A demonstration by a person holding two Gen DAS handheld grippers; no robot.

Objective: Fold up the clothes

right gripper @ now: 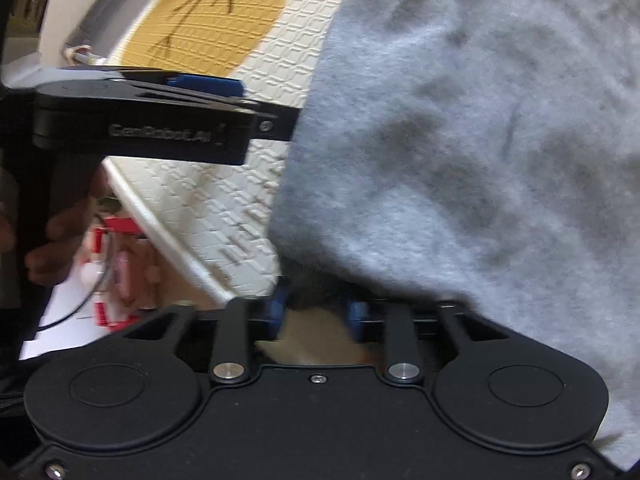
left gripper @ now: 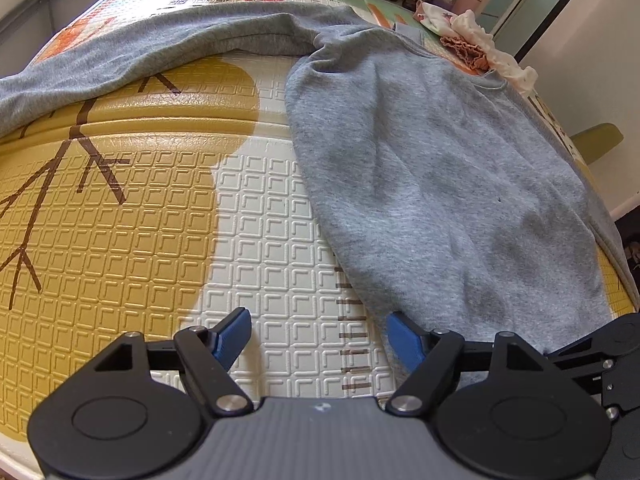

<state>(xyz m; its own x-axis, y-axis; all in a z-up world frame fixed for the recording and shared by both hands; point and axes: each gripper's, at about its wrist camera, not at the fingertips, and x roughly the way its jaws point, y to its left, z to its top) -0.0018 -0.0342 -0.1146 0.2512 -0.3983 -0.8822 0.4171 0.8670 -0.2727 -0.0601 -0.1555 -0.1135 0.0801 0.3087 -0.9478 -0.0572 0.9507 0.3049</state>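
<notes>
We hold our right gripper (right gripper: pixel 318 310) steeply down at the near hem of the grey sweatshirt (left gripper: pixel 448 184), its jaws narrowed onto a bunched fold of that hem; the picture is blurred there, but cloth fills the gap between the blue pads (right gripper: pixel 280 304). We judge this pinch to be the start of a fold, a corner taken so the body can be lifted over.

Our left gripper (left gripper: pixel 318 330) hangs just beside the same hem with its jaws wide and nothing between them, only the mat (left gripper: pixel 260 220) beneath. It looks placed to take a second point on the edge, so the cloth would rise evenly.

The sweatshirt lies spread on the mat, one sleeve stretched away across the far side, the ribbed collar at the far end. It is a soft, fuzzy fleece knit that drapes and creases easily. The mat is padded foam, embossed with small squares, cream and mustard with brown branch lines. Frilled small garments (left gripper: pixel 480 48) sit beyond the collar.
</notes>
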